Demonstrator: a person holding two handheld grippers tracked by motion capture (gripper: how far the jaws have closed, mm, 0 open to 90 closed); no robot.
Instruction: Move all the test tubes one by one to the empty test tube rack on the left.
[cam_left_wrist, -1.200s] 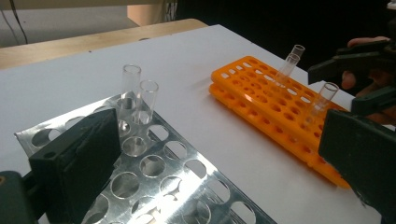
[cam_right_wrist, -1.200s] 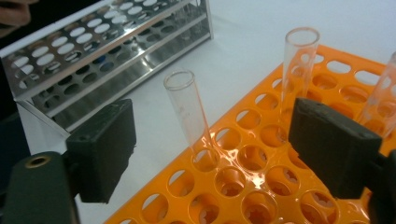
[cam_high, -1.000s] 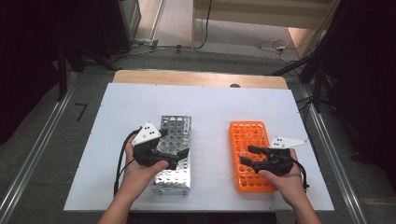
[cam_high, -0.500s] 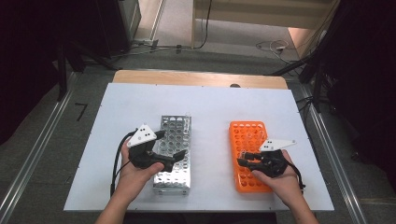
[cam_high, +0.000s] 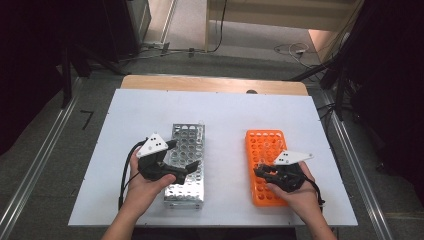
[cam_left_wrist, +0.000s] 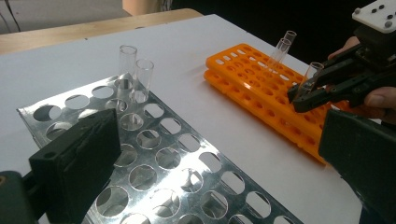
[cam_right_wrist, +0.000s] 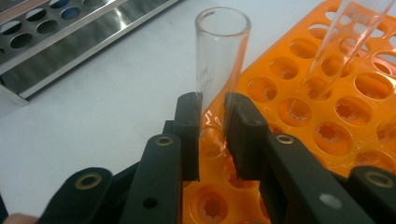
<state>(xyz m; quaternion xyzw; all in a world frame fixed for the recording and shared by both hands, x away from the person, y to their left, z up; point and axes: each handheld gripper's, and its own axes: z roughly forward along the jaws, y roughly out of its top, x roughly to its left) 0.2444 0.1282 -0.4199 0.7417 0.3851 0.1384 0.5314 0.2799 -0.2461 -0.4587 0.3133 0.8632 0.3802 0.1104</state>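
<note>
Closest to me, my right gripper (cam_right_wrist: 212, 140) has its two black jaws closed on a clear glass test tube (cam_right_wrist: 219, 56), pinching it partway up the wall while its foot sits in a hole at the near left edge of the orange rack (cam_right_wrist: 327, 135). The tube stands nearly upright, its open mouth well above the jaws. From the high view, that same right gripper (cam_high: 261, 171) sits over the near left part of the orange rack (cam_high: 265, 145), my hand behind it.

My left gripper (cam_left_wrist: 210, 158) is spread wide and holds nothing; it hangs over the near end of the steel rack (cam_left_wrist: 187, 154), and shows in the high view (cam_high: 182, 157) above the steel rack (cam_high: 187, 150).

Farther off, two empty tubes (cam_left_wrist: 133, 70) stand together at the steel rack's far end, and two more tubes (cam_left_wrist: 282, 46) lean in the orange rack's far holes.

The step in hand, as I judge it, is lifting this tube out for the steel rack. To do it well I would draw straight up along the tube's own axis until the foot clears the hole, keeping the squeeze light because glass is slick and brittle, and avoid tilting toward the leaning tube (cam_right_wrist: 336, 42) just beside it. I would also hold the left gripper clear of the path across the white table (cam_high: 225, 115).
</note>
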